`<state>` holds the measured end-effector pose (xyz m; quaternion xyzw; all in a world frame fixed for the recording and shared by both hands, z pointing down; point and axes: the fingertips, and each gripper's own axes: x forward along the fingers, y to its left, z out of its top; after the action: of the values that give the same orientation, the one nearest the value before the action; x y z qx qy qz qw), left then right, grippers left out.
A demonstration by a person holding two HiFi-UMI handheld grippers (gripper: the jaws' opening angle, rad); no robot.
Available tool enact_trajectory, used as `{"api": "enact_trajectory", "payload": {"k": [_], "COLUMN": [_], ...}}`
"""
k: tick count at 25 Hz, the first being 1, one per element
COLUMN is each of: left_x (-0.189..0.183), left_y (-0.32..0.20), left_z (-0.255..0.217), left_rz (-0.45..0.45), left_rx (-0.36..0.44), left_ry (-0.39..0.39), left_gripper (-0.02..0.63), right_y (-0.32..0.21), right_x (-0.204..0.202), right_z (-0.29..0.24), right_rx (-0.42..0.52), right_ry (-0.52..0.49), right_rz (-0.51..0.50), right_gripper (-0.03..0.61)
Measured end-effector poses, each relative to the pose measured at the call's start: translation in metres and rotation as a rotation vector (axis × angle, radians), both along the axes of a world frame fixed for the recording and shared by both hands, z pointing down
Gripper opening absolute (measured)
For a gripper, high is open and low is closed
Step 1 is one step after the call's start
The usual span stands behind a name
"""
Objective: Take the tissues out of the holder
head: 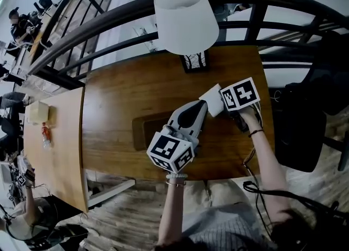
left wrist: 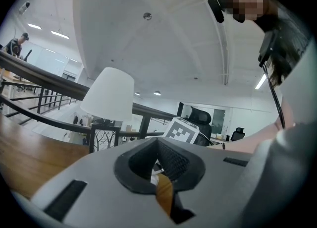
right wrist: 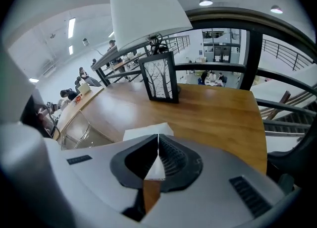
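A white tissue (head: 212, 101) hangs over the wooden table (head: 125, 91), pinched in my right gripper (head: 224, 103), which is shut on it. In the right gripper view the tissue (right wrist: 147, 132) fans out past the shut tips of the right gripper (right wrist: 158, 136). My left gripper (head: 203, 105) lies just left of the tissue with its jaws shut; I cannot tell whether it touches the sheet. The holder (head: 146, 130) is a low rectangular tray on the table, beside and partly under the left gripper. It looks clear in the right gripper view (right wrist: 81, 128). The left gripper view shows its jaws (left wrist: 158, 141) shut.
A lamp with a white shade (head: 185, 18) and a framed square base (head: 195, 60) stands at the table's far edge, before a dark railing (head: 109, 21). A lighter table (head: 54, 151) adjoins on the left. A black chair (head: 305, 124) is on the right.
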<state>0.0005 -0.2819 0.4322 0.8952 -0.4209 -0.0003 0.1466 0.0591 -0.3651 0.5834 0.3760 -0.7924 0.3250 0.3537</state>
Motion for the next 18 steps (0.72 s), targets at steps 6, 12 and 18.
{"api": "enact_trajectory", "payload": {"k": [6, 12, 18], "left_x": [0.005, 0.0, -0.001], "left_y": [-0.001, -0.006, -0.003], "left_z": [0.001, 0.0, -0.013], "left_rz": [0.009, 0.012, 0.013], "left_rx": [-0.01, -0.009, 0.02], "left_ry": [0.004, 0.003, -0.005], "left_gripper": [0.008, 0.008, 0.008], "right_y": [0.002, -0.006, -0.001], "right_x": [0.005, 0.008, 0.007], "right_z": [0.001, -0.007, -0.046], "right_rx": [-0.007, 0.029, 0.123], "right_ry": [0.016, 0.061, -0.022], "right_rz": [0.018, 0.036, 0.053], "right_gripper": [0.012, 0.086, 0.098]}}
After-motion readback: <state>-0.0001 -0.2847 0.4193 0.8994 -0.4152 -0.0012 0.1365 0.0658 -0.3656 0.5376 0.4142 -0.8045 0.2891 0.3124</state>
